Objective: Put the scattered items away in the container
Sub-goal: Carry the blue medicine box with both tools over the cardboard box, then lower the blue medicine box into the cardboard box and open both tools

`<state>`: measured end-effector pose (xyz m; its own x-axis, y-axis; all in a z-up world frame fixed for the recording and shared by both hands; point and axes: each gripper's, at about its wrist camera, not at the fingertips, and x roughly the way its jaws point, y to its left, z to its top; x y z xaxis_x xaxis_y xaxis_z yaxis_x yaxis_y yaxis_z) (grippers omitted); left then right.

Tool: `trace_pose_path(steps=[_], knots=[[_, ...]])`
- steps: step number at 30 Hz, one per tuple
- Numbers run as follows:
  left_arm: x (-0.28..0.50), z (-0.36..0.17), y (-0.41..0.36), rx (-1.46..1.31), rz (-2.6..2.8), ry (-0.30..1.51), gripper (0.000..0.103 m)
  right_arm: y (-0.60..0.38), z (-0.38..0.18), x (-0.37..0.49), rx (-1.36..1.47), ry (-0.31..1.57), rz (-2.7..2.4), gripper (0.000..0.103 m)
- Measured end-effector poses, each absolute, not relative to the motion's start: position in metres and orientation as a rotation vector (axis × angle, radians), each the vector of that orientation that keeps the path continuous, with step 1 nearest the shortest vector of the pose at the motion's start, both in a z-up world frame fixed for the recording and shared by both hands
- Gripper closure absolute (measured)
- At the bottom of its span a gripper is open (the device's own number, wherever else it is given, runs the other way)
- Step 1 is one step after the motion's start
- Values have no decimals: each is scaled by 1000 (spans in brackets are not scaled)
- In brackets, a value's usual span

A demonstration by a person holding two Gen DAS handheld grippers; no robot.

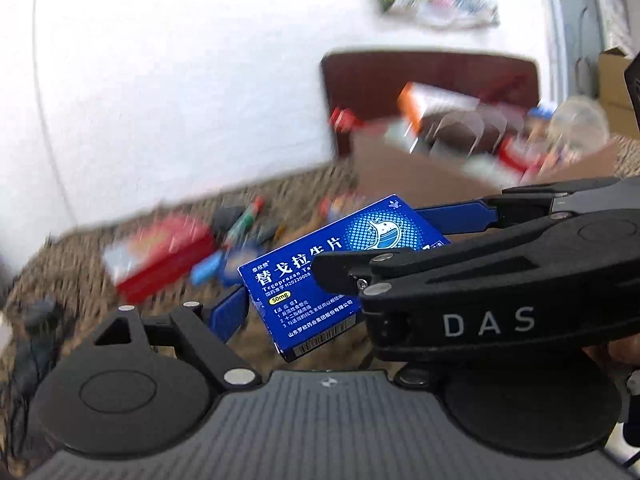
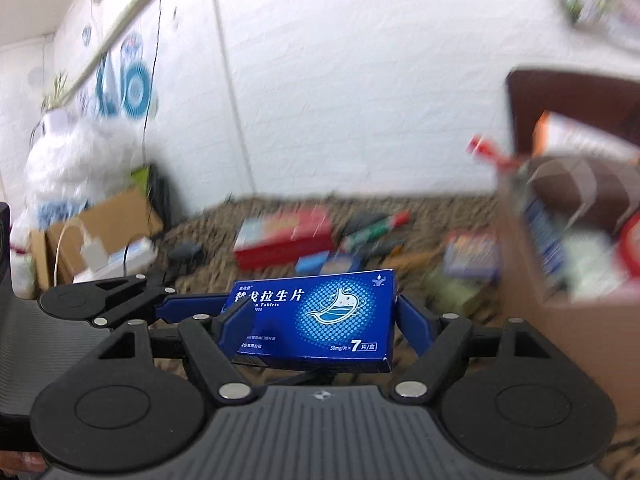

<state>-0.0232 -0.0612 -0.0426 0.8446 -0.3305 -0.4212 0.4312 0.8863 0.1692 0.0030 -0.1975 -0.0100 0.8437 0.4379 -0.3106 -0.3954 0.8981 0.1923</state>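
Low left of the right-wrist frame: left tongs [image 2: 188,305] reaching in, grip on the box unclear. Centre frame: blue tablet box [image 2: 316,318] clamped by its short ends in the right tongs [image 2: 320,320], aloft. Light, stiff card, crushable; best gripped across edges. Behind: speckled brown worktop [image 2: 208,236], scattered clutter, white brick wall. Far right: cardboard container [image 2: 568,320], part-filled.
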Motion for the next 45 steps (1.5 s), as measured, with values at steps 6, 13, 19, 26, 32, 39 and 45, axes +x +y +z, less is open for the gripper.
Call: trace_pose_path(steps=[6,13,19,26,32,39,45], knots=[[-14,-9,-123,286,-536,266,15,-258,26,-9,118,221,278,24],[2,-3,-218,367,-675,186,14,-344,25,-2,193,188,95,24],[39,7,-259,391,-669,150,14,-380,39,34,169,168,69,24],[78,-2,-289,407,-640,213,14,-398,35,74,165,219,41,25],[76,-7,-299,457,-608,244,11,-403,24,74,209,219,-29,9],[60,-5,-290,464,-569,206,1,-395,31,57,236,190,-5,8],[45,0,-255,389,-530,219,1,-356,41,36,176,161,6,4]])
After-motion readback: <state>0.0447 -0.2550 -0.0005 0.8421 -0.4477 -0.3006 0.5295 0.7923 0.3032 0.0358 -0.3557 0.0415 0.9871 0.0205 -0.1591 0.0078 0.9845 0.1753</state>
